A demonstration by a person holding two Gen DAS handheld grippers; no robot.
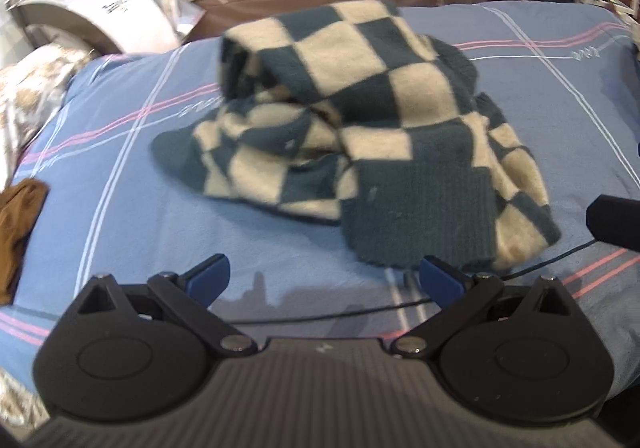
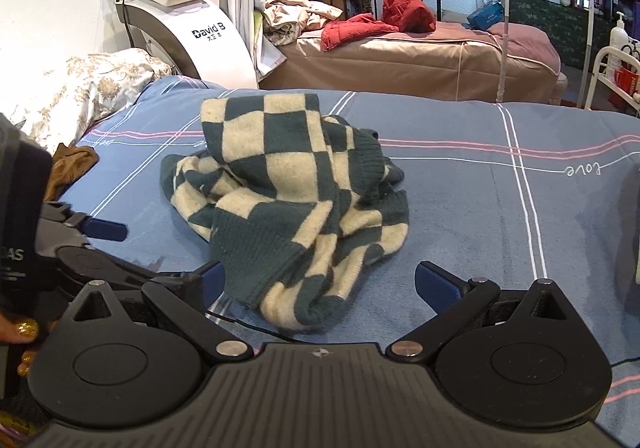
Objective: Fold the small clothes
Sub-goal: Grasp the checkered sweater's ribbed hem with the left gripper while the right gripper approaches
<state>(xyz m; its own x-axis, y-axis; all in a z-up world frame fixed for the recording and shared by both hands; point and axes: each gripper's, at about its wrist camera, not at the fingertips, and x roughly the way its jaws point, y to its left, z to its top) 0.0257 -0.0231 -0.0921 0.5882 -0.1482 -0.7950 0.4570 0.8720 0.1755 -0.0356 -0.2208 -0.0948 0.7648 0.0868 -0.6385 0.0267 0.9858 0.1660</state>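
Checkered knit garment (image 2: pixel 288 204) lying crumpled mid-bed on the blue striped sheet (image 2: pixel 500 208), both tongs, left (image 1: pixel 324 280) and right (image 2: pixel 318 284), spread wide and empty just short of it; soft, limp, thick-knit, probably best pinched at the ribbed hem (image 1: pixel 416 216).

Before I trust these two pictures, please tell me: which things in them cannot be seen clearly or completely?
- Checkered garment: crumpled in both views; its own folds hide its type and shape, and the left wrist view is motion-blurred.
- Brown cloth: cut by the left wrist view's left edge; in the right wrist view the left gripper partly covers it.
- Person's hand: only fingertips show at the right wrist view's left edge.
- Right gripper: its grip is outside the frame.
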